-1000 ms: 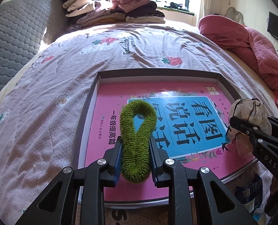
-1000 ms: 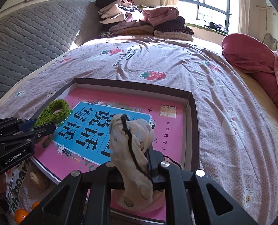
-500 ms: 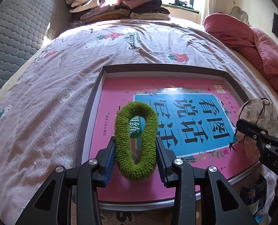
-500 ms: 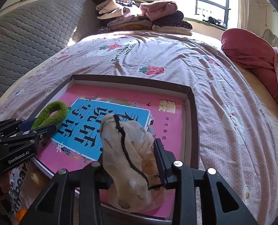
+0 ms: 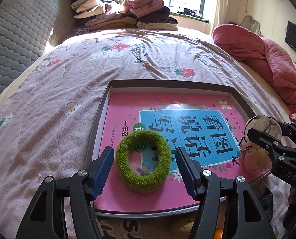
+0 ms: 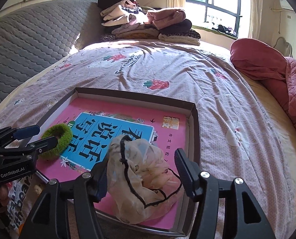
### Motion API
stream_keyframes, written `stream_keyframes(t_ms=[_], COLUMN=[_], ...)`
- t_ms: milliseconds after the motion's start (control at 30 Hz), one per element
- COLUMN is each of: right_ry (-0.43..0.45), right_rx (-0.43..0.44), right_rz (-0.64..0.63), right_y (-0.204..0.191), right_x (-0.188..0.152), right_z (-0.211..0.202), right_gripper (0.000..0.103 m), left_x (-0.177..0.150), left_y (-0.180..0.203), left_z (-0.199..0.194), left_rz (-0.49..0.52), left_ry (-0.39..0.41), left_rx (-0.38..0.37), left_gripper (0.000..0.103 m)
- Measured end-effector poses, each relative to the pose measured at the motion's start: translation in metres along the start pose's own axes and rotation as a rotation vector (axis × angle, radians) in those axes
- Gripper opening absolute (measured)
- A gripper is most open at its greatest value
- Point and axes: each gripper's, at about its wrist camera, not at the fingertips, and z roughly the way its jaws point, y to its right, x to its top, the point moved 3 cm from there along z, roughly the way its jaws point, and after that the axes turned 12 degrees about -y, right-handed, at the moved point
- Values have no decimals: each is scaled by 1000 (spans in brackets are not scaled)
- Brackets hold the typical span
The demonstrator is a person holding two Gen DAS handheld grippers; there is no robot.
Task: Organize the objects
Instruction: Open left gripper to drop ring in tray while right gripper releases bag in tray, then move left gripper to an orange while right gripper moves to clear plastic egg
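A green fuzzy scrunchie (image 5: pixel 146 183) lies as a round ring on the pink book (image 5: pixel 124 119) inside a shallow dark-rimmed tray (image 5: pixel 167 82) on the bed. My left gripper (image 5: pixel 143 159) straddles it with its jaws opening, and the blue pads (image 5: pixel 104 169) stand just off its sides. A beige cloth pouch (image 6: pixel 136 175) with a black cord rests at the tray's near right corner. My right gripper (image 6: pixel 142 163) is around it, jaws opening. The pouch leans on the left finger and is clear of the right one. The right wrist view also shows the scrunchie (image 6: pixel 65 133) and the left gripper (image 6: pixel 46 134).
The tray (image 6: pixel 136 93) sits at the bed's near edge on a strawberry-print cover (image 5: pixel 148 55). Folded clothes (image 5: pixel 124 14) are stacked at the far end, with a pink quilt (image 5: pixel 267 59) on the right and a grey padded headboard (image 5: pixel 14 39) on the left. A printed bag (image 6: pixel 18 195) hangs below the tray.
Both grippers went from shut to wide apart. The scrunchie sprang from a squeezed loop into a round ring on the book. The pouch slumped down onto the tray.
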Motion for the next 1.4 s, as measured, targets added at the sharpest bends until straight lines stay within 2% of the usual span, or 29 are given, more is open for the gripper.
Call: stream_keyframes(t_ms=[267,400,767,1133,1400], right_ry=[41,63,157,228,228], right_rx=[-1,9,37,52,79], right_rz=[-18,-11,5,-41,-43], right_y=[-8,-9,-10,-29,-37], right_x=[2,2,0,-14,-34], right_z=[-17,-27,-75,-121,-138], right_gripper=[63,63,64,66,67], left_x=[-3,-8,-21,-44,-61], left_y=[0,2,11,11,16], left_z=[-15,-25,-65,-104,-125], left_rz=[-5,-6,-20,-33,-22], left_ry=[17,27,84,125,144], left_rx=[5,20,8,8,7], left_gripper=[67,72,75,76,76])
